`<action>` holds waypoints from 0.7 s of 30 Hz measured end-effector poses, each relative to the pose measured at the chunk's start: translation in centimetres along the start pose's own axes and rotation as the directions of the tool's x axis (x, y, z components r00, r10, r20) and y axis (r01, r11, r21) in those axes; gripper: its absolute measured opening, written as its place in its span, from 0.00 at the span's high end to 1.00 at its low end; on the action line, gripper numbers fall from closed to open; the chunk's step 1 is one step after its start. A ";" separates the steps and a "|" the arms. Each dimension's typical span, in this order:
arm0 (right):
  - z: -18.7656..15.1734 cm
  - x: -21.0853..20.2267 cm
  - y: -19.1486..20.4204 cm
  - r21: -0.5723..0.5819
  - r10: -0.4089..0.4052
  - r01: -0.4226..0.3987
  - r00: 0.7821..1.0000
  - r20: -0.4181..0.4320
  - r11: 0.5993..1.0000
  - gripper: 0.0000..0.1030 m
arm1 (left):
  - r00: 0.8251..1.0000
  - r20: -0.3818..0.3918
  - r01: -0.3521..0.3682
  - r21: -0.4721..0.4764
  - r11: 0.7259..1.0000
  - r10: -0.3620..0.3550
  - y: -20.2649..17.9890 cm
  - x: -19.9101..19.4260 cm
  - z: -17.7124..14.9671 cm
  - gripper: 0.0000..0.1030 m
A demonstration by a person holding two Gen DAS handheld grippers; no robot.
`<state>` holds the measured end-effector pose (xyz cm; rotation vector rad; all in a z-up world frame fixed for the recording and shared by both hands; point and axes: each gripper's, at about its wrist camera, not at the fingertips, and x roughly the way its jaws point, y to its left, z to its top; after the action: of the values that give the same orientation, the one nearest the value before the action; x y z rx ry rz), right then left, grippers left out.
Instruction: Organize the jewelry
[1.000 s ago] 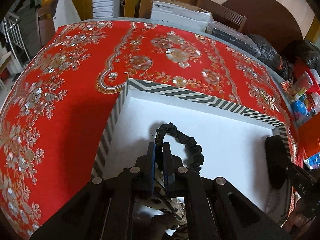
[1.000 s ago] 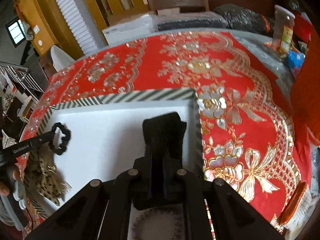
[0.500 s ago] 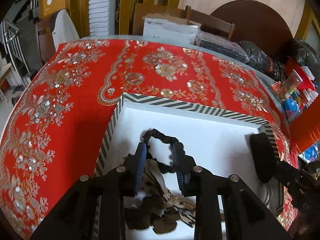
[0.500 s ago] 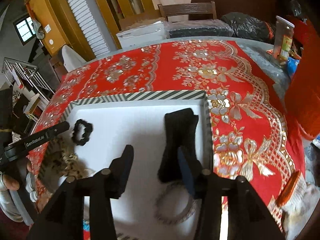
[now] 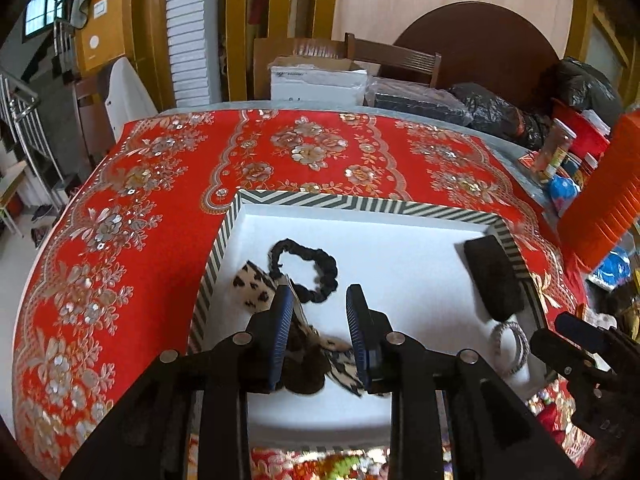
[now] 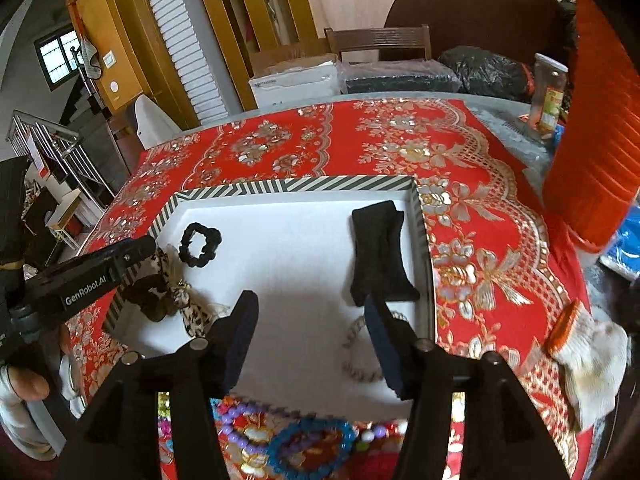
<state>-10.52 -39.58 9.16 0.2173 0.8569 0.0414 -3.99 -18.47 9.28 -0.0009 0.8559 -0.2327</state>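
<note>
Directly beneath the right gripper (image 6: 310, 328), whose jaws are opening with nothing pinched between them, beaded bracelets (image 6: 308, 440) in purple, blue and mixed colours lie on the red tablecloth (image 6: 480, 208), outside the near wall of the tray (image 6: 296, 185). They look like the pieces left to sort. A descent onto them from this tilt risks catching only a single bead, so a strand could slip free or drag across the cloth.

Just past the right gripper's right-hand finger, a pale twisted ring (image 6: 360, 354) rests on the white tray floor, partly hidden by that finger. A careless sweep could hook it and flick it over the low wall. Ahead of it, the black velvet cushion (image 6: 378, 256) sits close against the tray's right wall, possibly touching it.

Between the spread, empty fingers of the left gripper (image 5: 318, 332), a leopard-print fabric piece (image 5: 256, 286) and some darker fabric lie heaped on the tray floor. Loose folds sit very near the left pad, so a snag as the hand lifts would pull the heap out of place. Just beyond the fingertips, the black scrunchie (image 5: 308, 270) overlaps that heap and would likely follow any tug.

Farther off, a jar (image 6: 550, 92) and an orange container (image 6: 596, 128) stand well clear.
</note>
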 end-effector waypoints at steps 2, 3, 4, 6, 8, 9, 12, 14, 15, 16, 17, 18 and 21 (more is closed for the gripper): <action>-0.4 -0.4 0.2 -0.008 -0.012 0.012 1.000 0.000 1.000 0.42 | 1.000 0.006 -0.003 0.008 1.000 0.003 -0.4 -0.6 -0.6 0.81; -0.6 -0.6 0.3 -0.010 -0.016 0.016 1.000 0.001 1.000 0.42 | 1.000 0.006 -0.003 0.012 1.000 0.003 -0.5 -0.8 -0.9 0.81; -0.8 -0.8 0.3 -0.009 -0.019 0.019 1.000 0.004 1.000 0.42 | 1.000 0.007 -0.003 0.014 1.000 0.003 -0.7 -1.0 -1.2 0.81; -1.0 -1.1 0.4 -0.008 -0.028 0.028 1.000 0.009 1.000 0.42 | 1.000 0.012 -0.008 0.019 1.000 0.008 -1.0 -1.4 -1.7 0.81; -1.3 -1.4 0.5 -0.005 -0.029 0.029 1.000 0.009 1.000 0.42 | 1.000 0.022 -0.012 0.032 0.999 0.011 -1.5 -2.0 -2.3 0.81; -1.5 -1.6 0.5 -0.004 -0.028 0.028 1.000 0.010 1.000 0.42 | 1.000 0.026 -0.015 0.035 0.999 0.014 -1.6 -2.2 -2.5 0.81; -1.9 -2.3 0.6 -0.003 -0.036 0.036 0.999 0.016 0.999 0.41 | 0.999 0.030 -0.011 0.034 0.999 0.010 -1.8 -2.9 -3.2 0.81; -2.1 -2.6 0.6 -0.002 -0.037 0.038 0.999 0.021 0.999 0.41 | 0.999 0.031 -0.010 0.034 0.999 0.009 -2.0 -3.3 -3.6 0.81; -2.2 -2.8 0.6 0.001 -0.037 0.037 0.999 0.022 0.999 0.40 | 0.999 0.033 -0.011 0.038 0.999 0.010 -2.2 -3.5 -3.8 0.81; -2.4 -3.0 0.5 0.004 -0.037 0.037 0.999 0.023 0.999 0.40 | 0.999 0.036 -0.013 0.044 0.999 0.012 -2.3 -3.7 -4.0 0.81; -2.6 -3.2 0.5 0.006 -0.036 0.036 0.999 0.022 0.999 0.40 | 0.999 0.040 -0.016 0.050 0.999 0.014 -2.5 -3.9 -4.2 0.81; -2.7 -3.3 0.4 0.006 -0.035 0.035 0.999 0.021 0.999 0.39 | 0.999 0.043 -0.018 0.052 0.998 0.015 -2.6 -4.1 -4.4 0.81; -3.3 -3.8 0.4 0.006 -0.036 0.036 0.999 0.022 0.999 0.39 | 0.999 0.049 -0.014 0.051 0.999 0.012 -3.0 -4.7 -5.0 0.81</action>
<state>-15.43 -39.05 10.01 0.2070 0.8389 0.0030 -11.31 -19.93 9.83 0.0469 0.8013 -0.2414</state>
